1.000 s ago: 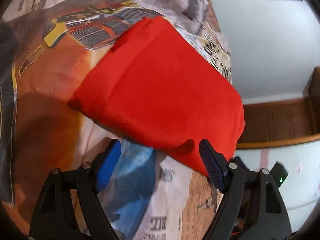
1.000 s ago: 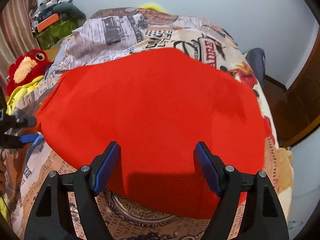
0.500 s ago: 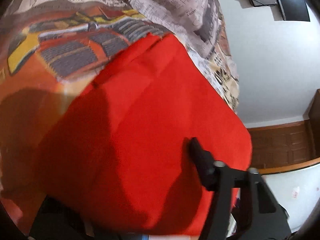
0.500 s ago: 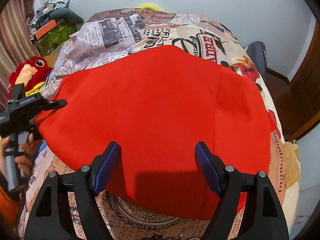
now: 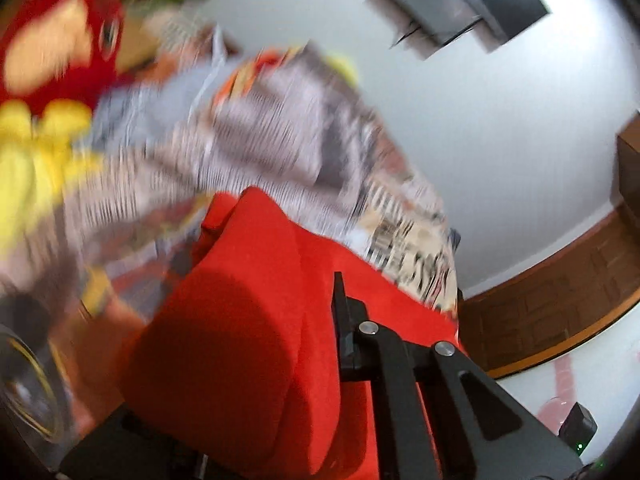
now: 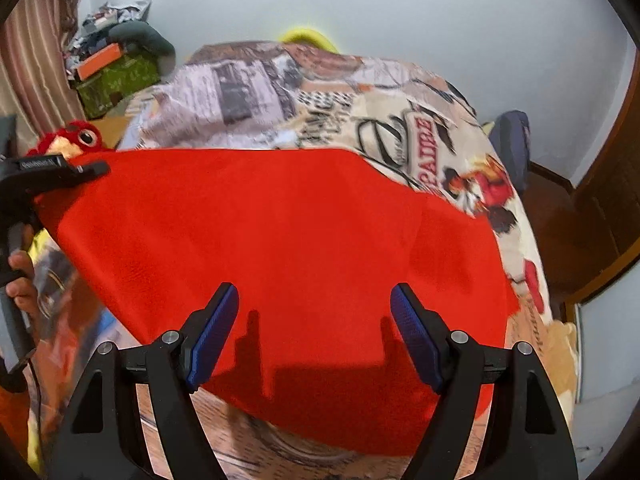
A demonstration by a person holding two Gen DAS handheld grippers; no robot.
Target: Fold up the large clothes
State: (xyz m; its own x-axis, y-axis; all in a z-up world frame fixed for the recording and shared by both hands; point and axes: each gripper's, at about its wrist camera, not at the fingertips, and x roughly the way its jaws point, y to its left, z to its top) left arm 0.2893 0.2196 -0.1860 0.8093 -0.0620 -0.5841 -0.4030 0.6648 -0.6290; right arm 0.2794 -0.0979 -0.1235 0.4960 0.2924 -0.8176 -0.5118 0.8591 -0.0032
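— Pale walls close off the room, and a bed (image 6: 400, 128) under a newspaper-and-cartoon print cover fills most of both views. Where is the garment?

— Spread over the near half of that bed: one large red cloth (image 6: 280, 260), lying mostly flat in the right wrist view, its far edge running straight across.

— And the right gripper (image 6: 314, 332)?

— It hovers over the cloth's near edge. Its blue-padded fingers (image 6: 212, 336) are spread wide with nothing between them, throwing shadows on the fabric.

— The left one?

— Seen from the right wrist, the left gripper (image 6: 60, 174) is at the cloth's far left corner, with the person's hand (image 6: 20, 280) on its handle. In its own blurred view the red fabric (image 5: 240, 340) is bunched up and draped over the near finger; only one black finger (image 5: 344, 320) shows clearly, pressed against the cloth. It appears to pinch the fabric.

— Anything else around?

— A red plush toy (image 6: 80, 138) with big eyes beside the bed's left side, clutter piled behind it, and a dark screen (image 5: 480, 4) mounted on the wall.
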